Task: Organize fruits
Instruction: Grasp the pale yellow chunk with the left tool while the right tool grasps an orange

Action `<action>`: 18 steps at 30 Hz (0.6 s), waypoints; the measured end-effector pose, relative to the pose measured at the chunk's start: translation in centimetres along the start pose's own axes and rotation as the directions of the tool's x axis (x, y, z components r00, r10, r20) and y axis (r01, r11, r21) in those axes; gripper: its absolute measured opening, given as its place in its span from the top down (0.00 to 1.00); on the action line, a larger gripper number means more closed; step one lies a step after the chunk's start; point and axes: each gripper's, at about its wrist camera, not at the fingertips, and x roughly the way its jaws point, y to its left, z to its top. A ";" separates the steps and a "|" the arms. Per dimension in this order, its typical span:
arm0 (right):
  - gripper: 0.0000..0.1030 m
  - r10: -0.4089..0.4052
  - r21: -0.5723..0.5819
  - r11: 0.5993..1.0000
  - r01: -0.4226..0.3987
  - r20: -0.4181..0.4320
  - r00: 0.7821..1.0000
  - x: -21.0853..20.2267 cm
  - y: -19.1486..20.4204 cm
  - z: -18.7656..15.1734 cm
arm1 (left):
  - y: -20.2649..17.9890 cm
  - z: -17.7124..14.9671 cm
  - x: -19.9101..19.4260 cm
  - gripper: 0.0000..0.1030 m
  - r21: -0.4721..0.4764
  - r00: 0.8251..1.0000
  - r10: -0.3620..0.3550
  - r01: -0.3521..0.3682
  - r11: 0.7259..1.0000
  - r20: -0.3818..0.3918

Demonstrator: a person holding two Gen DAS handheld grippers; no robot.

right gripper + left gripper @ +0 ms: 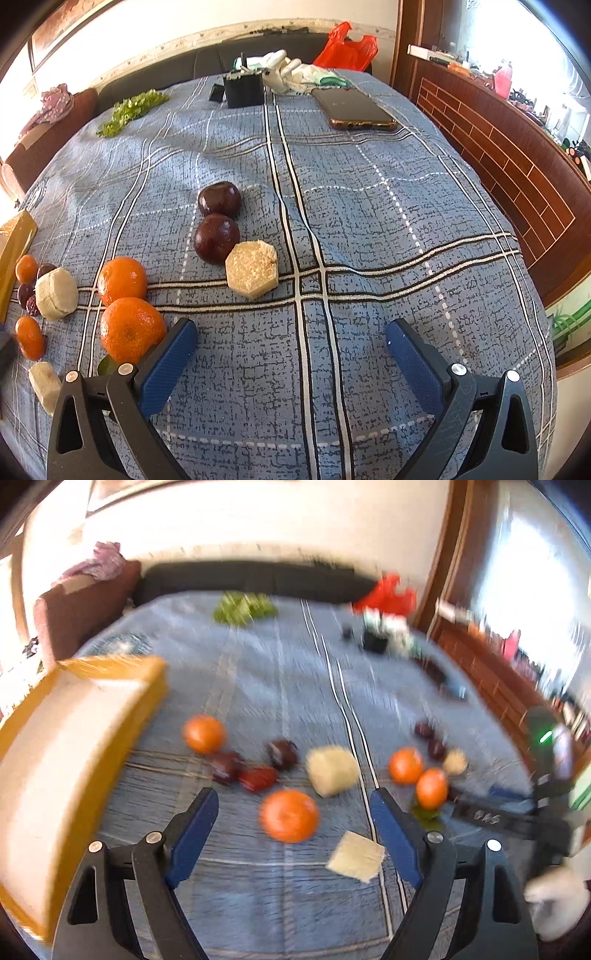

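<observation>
Your left gripper (pixel 295 808) stands wide with nothing pressed between its pads — an orange (pixel 289 815) lies on the blue checked cloth (pixel 258 686) below the gap, a yellow box (pixel 74 738) off to its left. Your right gripper (pixel 291 343) is wide too, empty over bare cloth — two oranges (pixel 127 306), two dark plums (pixel 218 219) and a pale peeled chunk (pixel 252 268) lie just beyond its left finger.

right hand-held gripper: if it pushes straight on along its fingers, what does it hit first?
Probably just the blue plaid cloth. The open right hand-held gripper points down at bare fabric; the nearest orange sits off beside its left finger, not in line. Depth is uncertain.
</observation>
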 end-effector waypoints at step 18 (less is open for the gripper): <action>0.32 0.279 -0.043 0.960 -0.276 0.112 0.954 -5.7 2.1 -1.5 | 3.8 -2.2 -2.7 0.63 -0.058 0.994 -0.099 0.097 0.994 -0.048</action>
